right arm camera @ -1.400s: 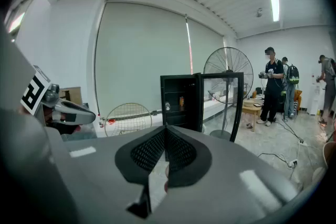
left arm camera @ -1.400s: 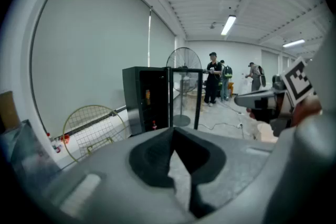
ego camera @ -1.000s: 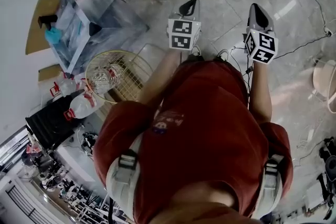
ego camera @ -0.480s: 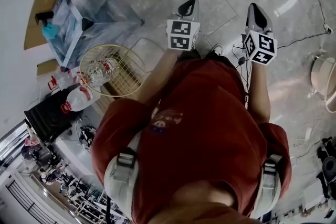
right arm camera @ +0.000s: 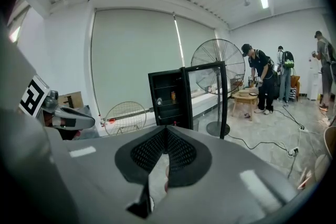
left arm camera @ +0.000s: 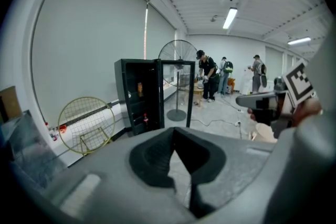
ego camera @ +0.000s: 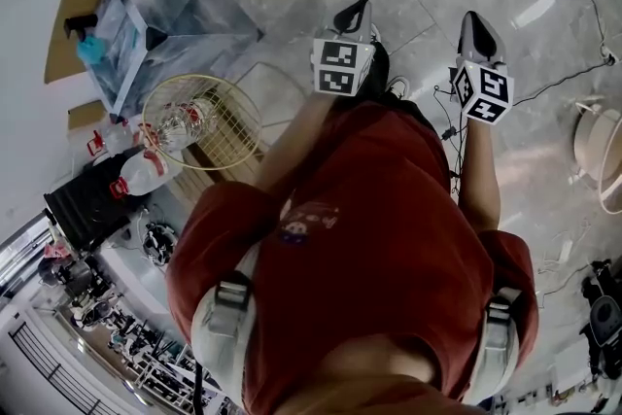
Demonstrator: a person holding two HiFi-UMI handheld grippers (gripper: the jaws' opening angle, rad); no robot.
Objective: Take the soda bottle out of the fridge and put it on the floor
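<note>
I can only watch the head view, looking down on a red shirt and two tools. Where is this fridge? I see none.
Observer: The right gripper view shows a black fridge standing straight ahead.
Visitor: Is it shut?
Observer: No, its glass door stands open.
Visitor: Is there a bottle inside?
Observer: A small orange thing stands inside, about halfway up. It is too small to tell what it is.
</note>
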